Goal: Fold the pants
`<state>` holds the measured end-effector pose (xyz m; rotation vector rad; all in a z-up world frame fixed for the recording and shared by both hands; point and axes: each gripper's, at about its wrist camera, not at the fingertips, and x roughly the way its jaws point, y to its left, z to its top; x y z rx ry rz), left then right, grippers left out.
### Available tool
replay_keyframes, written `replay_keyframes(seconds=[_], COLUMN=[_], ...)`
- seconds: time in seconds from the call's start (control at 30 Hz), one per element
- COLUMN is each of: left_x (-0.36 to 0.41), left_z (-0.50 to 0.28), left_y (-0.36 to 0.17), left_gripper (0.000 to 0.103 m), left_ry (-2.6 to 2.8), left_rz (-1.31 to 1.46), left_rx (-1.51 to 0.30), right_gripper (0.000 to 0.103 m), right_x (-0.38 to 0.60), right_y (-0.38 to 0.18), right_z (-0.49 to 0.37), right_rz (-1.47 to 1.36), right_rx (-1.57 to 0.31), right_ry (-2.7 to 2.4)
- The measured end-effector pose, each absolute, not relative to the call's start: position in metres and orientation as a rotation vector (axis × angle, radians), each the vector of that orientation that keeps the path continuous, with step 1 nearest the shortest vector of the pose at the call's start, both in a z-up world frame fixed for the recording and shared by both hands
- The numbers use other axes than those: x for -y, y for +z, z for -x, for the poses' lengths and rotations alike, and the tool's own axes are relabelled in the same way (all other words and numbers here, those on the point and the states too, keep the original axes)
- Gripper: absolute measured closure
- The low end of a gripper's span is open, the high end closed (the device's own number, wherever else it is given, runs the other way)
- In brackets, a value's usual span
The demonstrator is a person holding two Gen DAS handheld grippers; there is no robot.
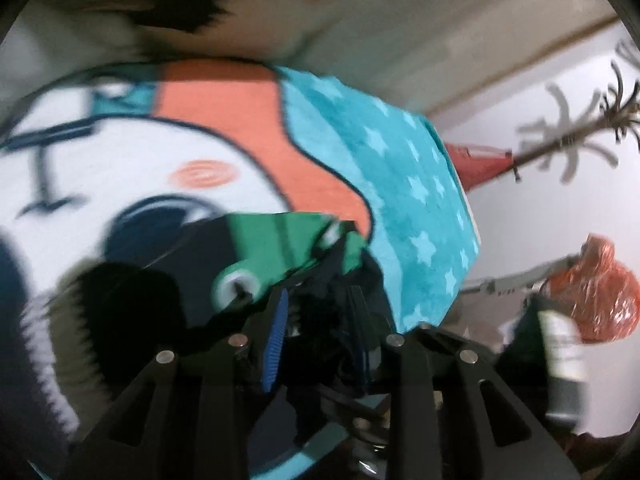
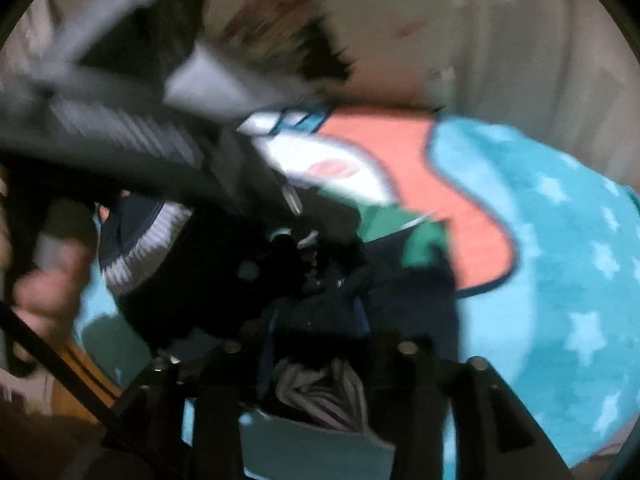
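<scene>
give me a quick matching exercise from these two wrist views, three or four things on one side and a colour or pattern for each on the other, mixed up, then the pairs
Things:
1. blanket
2. plastic bag
3. pants
4. gripper pad

Colours or patterns:
a. ridged blue
b. crinkled orange-red
c. dark, almost black, with a green patch
d. teal with pale stars

Pairs: 1-d, 2-b, 3-c, 4-a
</scene>
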<state>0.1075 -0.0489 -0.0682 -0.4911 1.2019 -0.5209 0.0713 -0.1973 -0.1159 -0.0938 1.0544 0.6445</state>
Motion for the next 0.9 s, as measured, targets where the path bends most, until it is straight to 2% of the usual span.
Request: replay_keyframes(seconds=[0.03, 0.07, 0.27, 0.37, 0.43, 0.47, 0.6, 0.7, 0.8, 0.87, 0.9], left_x=[0.036, 0.021, -0.055, -0.085, -0.102, -0.110, -0.131, -0.141, -0.154, -0.165, -0.169], left_z=[-0.100, -0.091, -0.044, -0.029, -0.022, -0.019, -0.006, 0.006, 0.020, 0.028, 0.032], left_y=[-0.064, -0.059, -0.030, -0.027, -0.032, -0.036, -0.046, -0.052, -0.061, -0.066, -0.069], left_gripper=[0.067, 0.064, 0.057, 0.057, 0.057, 0.057, 0.057, 0.057, 0.057, 0.057, 0.057], left_ry=[-0.501, -0.482, -0.349, -0.268, -0.234, -0.214, -0.146, -0.093, -0.042, -0.023, -0.015], left_rz=[0.513, 0.537, 0.579, 0.571, 0.600, 0.617, 0.644, 0.636, 0.658, 0.691, 0.709], left_rx=[-1.183, -1.160, -1.056, -1.032, -1.027, -1.028, -1.034, -1.040, -1.050, -1.047, -1.045], right_gripper=[0.044, 0.042, 0.042, 0.055, 0.070, 0.071, 0.072, 0.071, 0.071, 0.070, 0.065], right_x=[0.192, 0.189, 0.220, 0.249, 0.248, 0.243, 0.216, 0.190, 0.187, 0.187, 0.184], right_y=[-0.117, -0.116, -0.064, -0.048, -0.050, -0.054, -0.089, -0.127, -0.120, -0.096, -0.082], right_z=[-0.067, -0.062, -0.046, -0.056, -0.069, -0.075, -0.099, -0.111, -0.116, -0.114, -0.112], right_rz=[0.119, 0.134, -0.003, -0.075, -0.057, -0.054, -0.145, -0.074, -0.020, 0.007, 0.028], right_rx=[-1.048, -1.043, -1.021, -1.003, -1.017, -1.026, -1.141, -1.237, -1.250, -1.213, -1.181], right_ry=[0.634, 0.629, 0.602, 0.489, 0.432, 0.418, 0.465, 0.471, 0.472, 0.457, 0.470])
